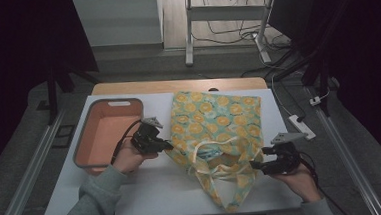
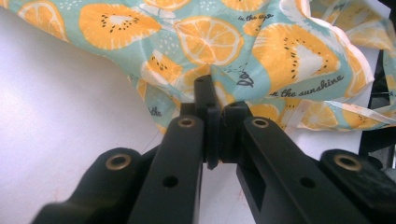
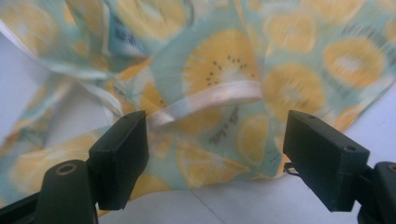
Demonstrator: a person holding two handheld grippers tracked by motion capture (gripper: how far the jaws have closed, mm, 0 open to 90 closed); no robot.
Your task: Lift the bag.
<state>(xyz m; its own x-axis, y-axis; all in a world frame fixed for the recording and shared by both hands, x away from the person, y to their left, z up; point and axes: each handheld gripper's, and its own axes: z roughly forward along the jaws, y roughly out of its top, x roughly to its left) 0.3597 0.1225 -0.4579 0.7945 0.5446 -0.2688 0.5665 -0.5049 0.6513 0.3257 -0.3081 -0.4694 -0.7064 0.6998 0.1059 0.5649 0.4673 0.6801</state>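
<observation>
**Cloth bag on tabletop, one tool pinching its edge, one spread beside it**

Item: cloth bag, teal with an orange citrus-slice print and lettering. It lies flat on the middle of the white tabletop, closed end toward the far edge, open mouth and pale strap handles toward the person. The near part is rumpled and bunched, with one handle looped up above the fabric; a narrow tail of cloth trails toward the near edge of the tabletop.

Left tool: held in the left hand at the bag's left edge. In the left gripper view the left tool has its jaws pressed together, with a fold of the bag's printed fabric caught between them; the cloth rises and puckers right at the tips.

Right tool: held in the right hand at the bag's near right corner. In the right gripper view the right tool has its jaws spread wide, one on each side of the frame, nothing pressed between the pads. The bag lies just beyond them, and a pale handle arches across the gap; whether the left pad touches that handle cannot be told.

Surroundings: an orange tub with a grey rim stands on the tabletop left of the bag, just beyond the left hand. A grey sleeve covers the left forearm. A white power strip lies on the floor off the right edge.
</observation>
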